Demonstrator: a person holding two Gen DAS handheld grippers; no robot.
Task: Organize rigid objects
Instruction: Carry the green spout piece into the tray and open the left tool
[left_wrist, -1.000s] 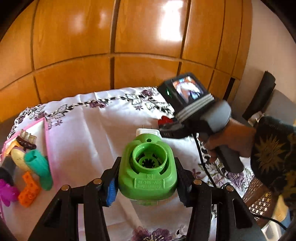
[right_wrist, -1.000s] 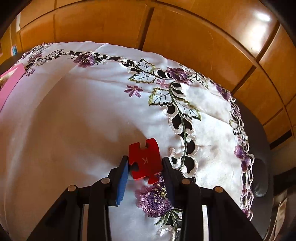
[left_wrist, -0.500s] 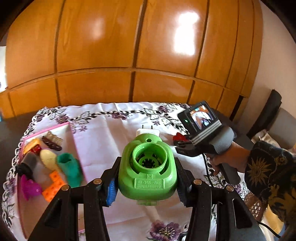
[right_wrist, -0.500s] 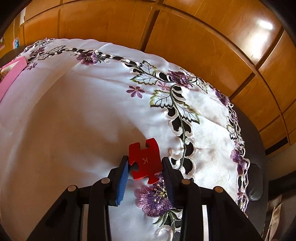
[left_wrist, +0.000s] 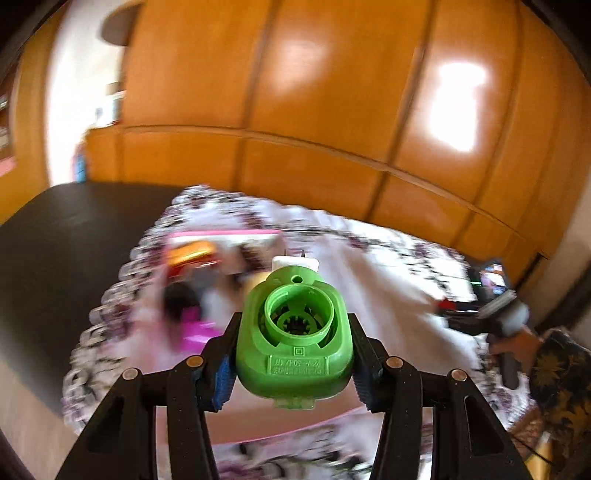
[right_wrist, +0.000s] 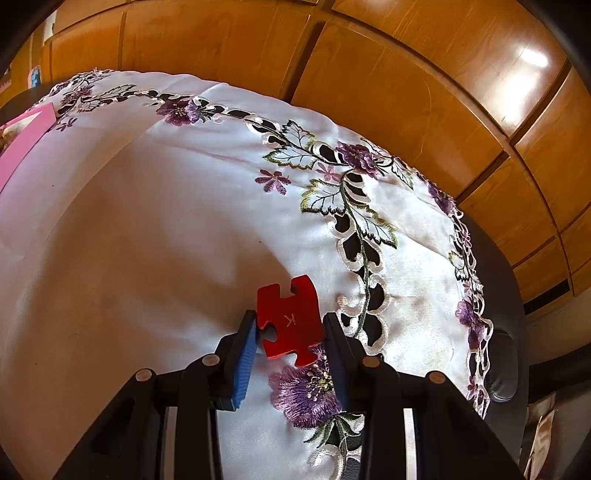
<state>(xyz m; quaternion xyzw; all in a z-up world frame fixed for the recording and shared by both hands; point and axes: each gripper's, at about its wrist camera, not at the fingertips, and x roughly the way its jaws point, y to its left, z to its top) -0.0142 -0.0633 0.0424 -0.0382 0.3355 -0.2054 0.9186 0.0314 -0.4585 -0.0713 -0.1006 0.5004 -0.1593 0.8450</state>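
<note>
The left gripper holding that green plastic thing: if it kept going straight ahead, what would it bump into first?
Probably the pink-rimmed tray of small toys on the embroidered white tablecloth. The left gripper, carrying the green plastic housing, points there, but blur hides depth.

Glossy orange wood panelling (right_wrist: 388, 92) behind a dark table (left_wrist: 66, 236) under a white floral-embroidered cloth (right_wrist: 166, 221)

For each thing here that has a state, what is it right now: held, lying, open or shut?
Left tool: shut on the green plastic part.
Green plastic part: held above the tablecloth, round opening facing the camera.
Right tool: shut on the red puzzle piece.
Red puzzle piece: gripped by its sides, low over the tablecloth.
Pink tray: lying on the tablecloth; contents too blurred to tell.
</note>
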